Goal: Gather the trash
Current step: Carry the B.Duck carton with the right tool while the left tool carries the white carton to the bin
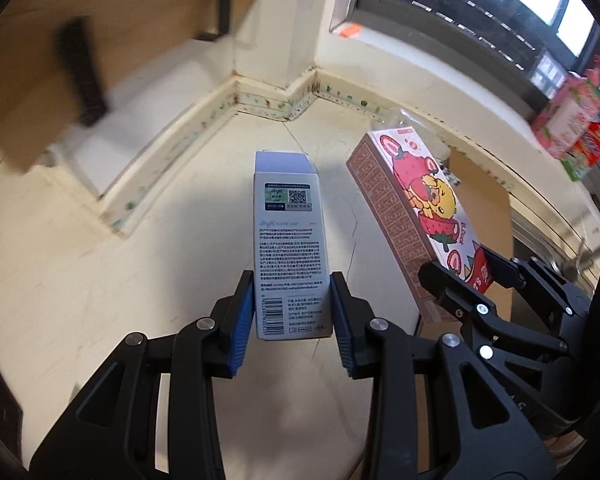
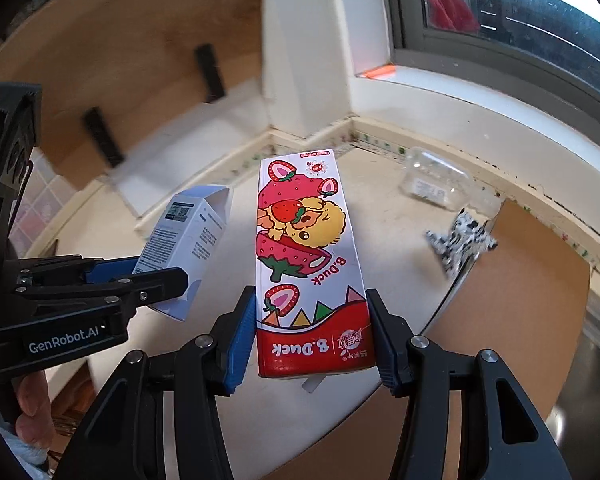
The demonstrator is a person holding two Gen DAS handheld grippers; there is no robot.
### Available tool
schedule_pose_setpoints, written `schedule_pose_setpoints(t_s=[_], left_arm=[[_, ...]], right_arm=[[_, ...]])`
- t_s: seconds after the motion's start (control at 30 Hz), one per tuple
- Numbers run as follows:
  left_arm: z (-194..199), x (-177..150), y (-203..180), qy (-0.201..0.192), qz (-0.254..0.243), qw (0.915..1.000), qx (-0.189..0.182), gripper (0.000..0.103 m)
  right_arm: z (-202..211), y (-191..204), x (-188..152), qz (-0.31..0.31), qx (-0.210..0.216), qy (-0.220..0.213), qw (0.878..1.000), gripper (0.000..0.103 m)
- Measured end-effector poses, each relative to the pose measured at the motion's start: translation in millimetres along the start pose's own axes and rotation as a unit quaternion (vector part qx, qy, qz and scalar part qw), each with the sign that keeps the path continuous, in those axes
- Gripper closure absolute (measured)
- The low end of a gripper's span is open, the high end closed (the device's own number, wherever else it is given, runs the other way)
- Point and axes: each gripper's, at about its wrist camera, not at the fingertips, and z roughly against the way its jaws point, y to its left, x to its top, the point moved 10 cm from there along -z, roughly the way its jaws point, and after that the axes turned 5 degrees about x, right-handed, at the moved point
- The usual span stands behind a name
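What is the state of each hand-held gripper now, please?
Left hand-held gripper: closed on the white box, lifted off the counter.
Right hand-held gripper: closed on the strawberry B.Duck box, also lifted.

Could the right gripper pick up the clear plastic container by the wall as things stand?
Probably not: the right gripper is shut on the strawberry carton, so the clear plastic container stays out of reach.

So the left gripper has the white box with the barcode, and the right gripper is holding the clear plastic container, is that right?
Not quite. The left gripper does hold the white box, but the right gripper is shut on the strawberry B.Duck carton, as the right wrist view shows. The clear plastic container lies ungripped on the counter near the wall.
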Motion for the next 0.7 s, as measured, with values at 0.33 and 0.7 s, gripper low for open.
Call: schedule_pose_setpoints(t_s=[0.33, 0.7], left_arm=[[90.7, -86.2, 77.2, -0.017, -0.018, 0.9995, -0.021, 0.070], [125.2, -221.3, 136.2, -0.005, -0.056, 0.9980, -0.027, 0.070]], right_arm=[[88.5, 117.2, -74.8, -0.028, 0.019, -0.029, 0.999, 0.051], [123.5, 233.6, -206.5, -0.055, 0.024, -0.020, 0.998, 0.051]])
